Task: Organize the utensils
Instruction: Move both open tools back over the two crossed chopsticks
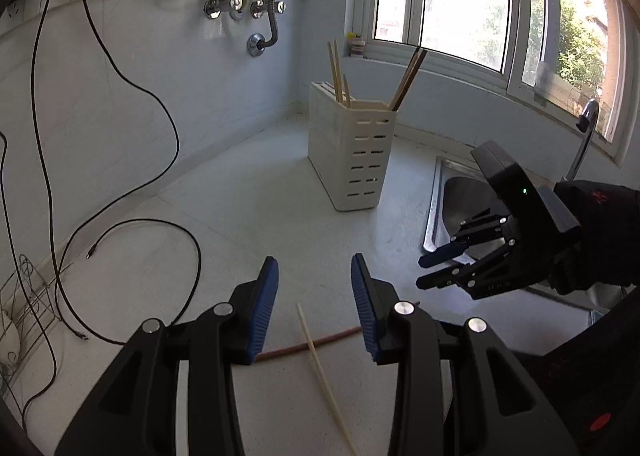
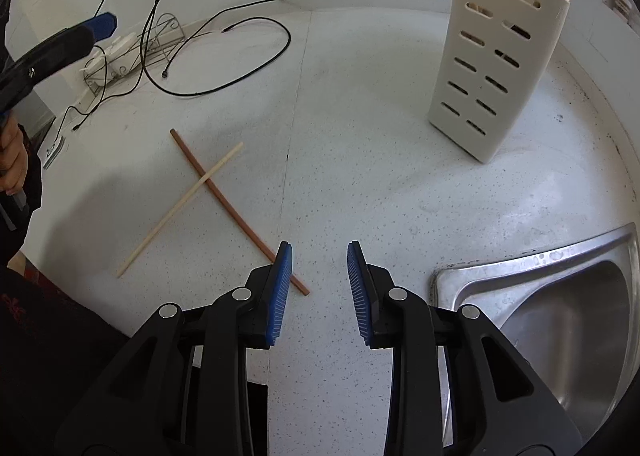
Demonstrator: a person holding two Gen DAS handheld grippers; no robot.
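Chopsticks: pale chopstick lies crossed over brown chopstick on surface, near its front edge; holder stands well behind; both jaws open, empty; take top pale one first, near its end.

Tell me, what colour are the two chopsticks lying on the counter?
One chopstick is reddish-brown, the other pale cream. The right wrist view shows them best.

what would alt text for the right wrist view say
Two chopsticks, one pale and one reddish-brown, lie crossed on a speckled white counter, just ahead and left of the open, empty right gripper. A cream slotted holder with chopsticks in it stands at upper right, a steel sink at lower right, black cables at upper left.
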